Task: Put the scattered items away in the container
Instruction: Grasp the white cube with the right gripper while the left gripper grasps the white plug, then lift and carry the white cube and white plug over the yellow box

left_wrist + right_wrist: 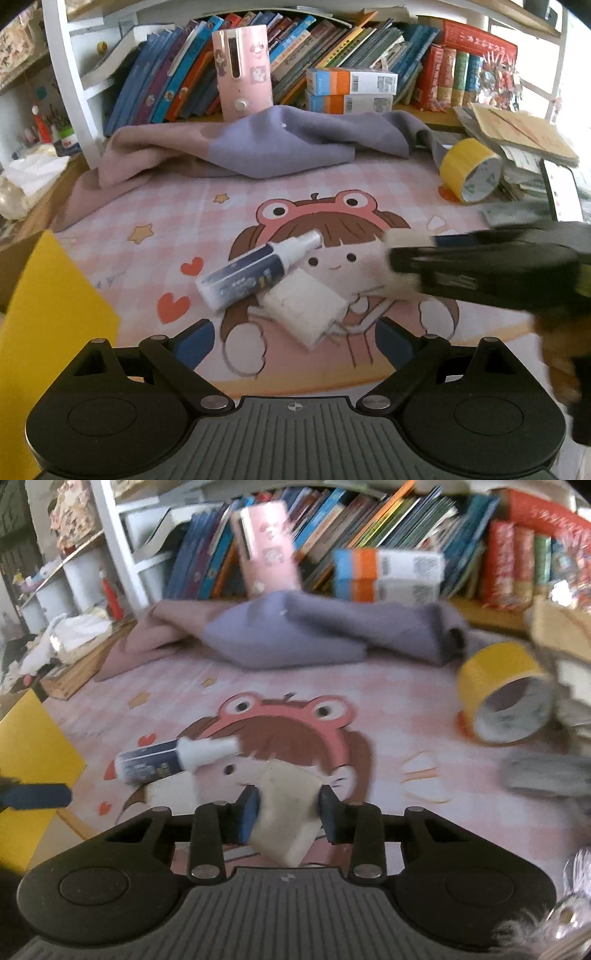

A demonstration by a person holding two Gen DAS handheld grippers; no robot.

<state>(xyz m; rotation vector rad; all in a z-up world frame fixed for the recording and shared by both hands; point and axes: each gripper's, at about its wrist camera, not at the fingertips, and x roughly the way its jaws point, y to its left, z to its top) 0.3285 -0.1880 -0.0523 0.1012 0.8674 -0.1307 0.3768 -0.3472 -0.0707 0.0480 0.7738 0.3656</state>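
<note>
**Mia:** Right gripper [287,814] has its two blue pads squeezed on a white packet [286,812]. Left gripper [294,345] has its pads spread wide, with nothing between them.

**Tom:** What is under them?

**Mia:** A pink checked mat [147,206] with a cartoon girl in a frog hat. Just ahead of the left gripper, a white tissue pack [306,306] lies flat on the mat. A spray bottle [255,275] lies on its side, and it touches the far edge of that pack.

**Tom:** Where is the container?

**Mia:** A yellow box [51,317] sits to the left of the left gripper. Only its side shows.

**Tom:** And farther away?

**Mia:** A purple and pink cloth [258,147] lies bunched at the far end of the mat. Behind it stand a pink holder [242,72], two stacked small boxes [351,90] and a long row of books [177,74] on a shelf. A yellow tape roll [471,170] lies ahead and to the right, next to a pile of papers [524,140].
</note>
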